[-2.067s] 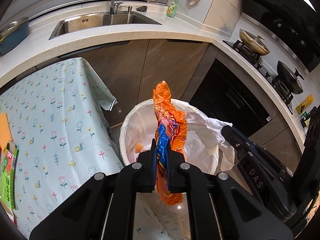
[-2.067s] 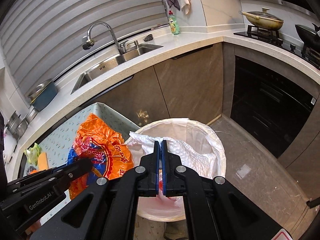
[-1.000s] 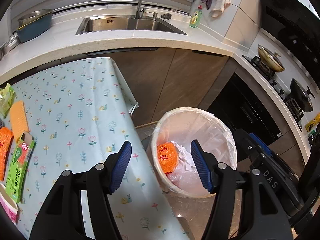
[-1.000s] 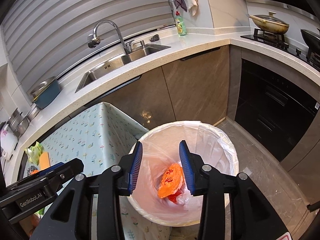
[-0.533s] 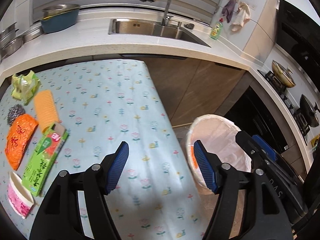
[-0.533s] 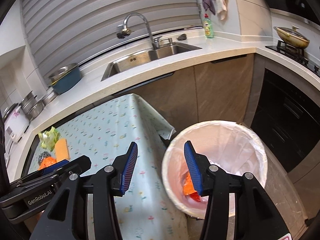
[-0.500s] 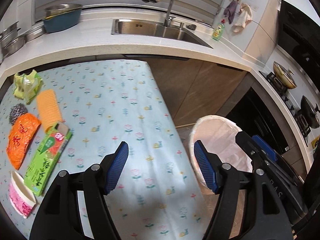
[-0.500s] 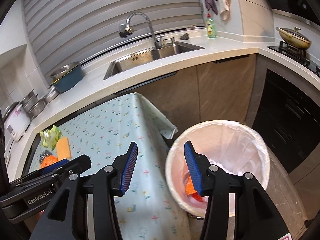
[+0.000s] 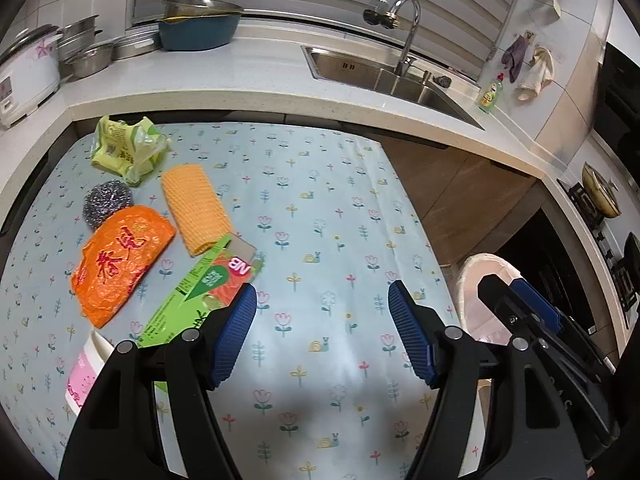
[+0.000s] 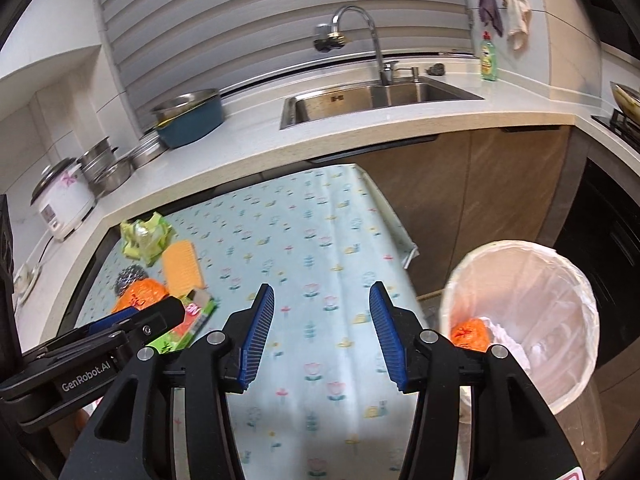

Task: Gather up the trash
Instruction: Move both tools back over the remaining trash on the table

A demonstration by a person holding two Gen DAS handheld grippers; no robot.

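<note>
Trash is between neither jaw pair: left gripper [image 9: 322,334] and right gripper [image 10: 322,338] gape empty over the table [image 9: 320,184]. Beyond, the orange bag [image 9: 120,260] lies crumpled, seemingly light and slippery; pinch a raised fold.

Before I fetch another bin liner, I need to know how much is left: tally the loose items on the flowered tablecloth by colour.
Orange: 2, the plastic bag and the ribbed cloth.
Green: 2, the crumpled wrapper and the flat box.
Silver: 1, the steel scourer.
Pink and white: 1, the paper cup.
Total: 6.
</note>
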